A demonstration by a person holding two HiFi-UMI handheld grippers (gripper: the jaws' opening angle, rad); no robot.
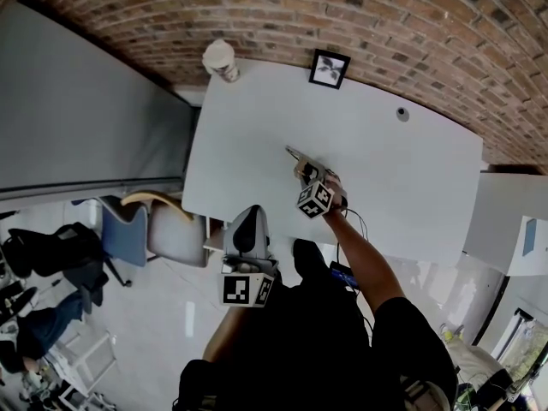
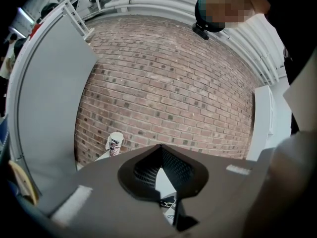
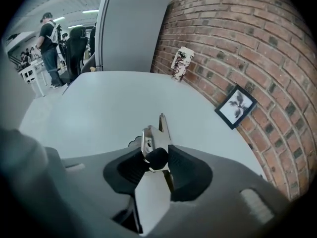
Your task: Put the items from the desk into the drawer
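White desk (image 1: 402,195) set against a brick wall (image 1: 411,32). Paper cup (image 1: 221,60) at 11 o'clock, framed picture (image 1: 330,68) at 12 o'clock on the far edge, small round grommet (image 1: 402,114) at 2 o'clock, metal clip (image 1: 297,155) near the centre.

A polished, mirror-bright metal clip (image 3: 151,143) sits between the textured black pads (image 3: 185,167) of the right hand-held gripper (image 3: 158,157), whose shell is matt grey plastic. The table (image 1: 402,169) is smooth, matt white. The wall (image 1: 385,24) is rough red brick with pale mortar. A paper cup (image 1: 221,60) has a printed side.
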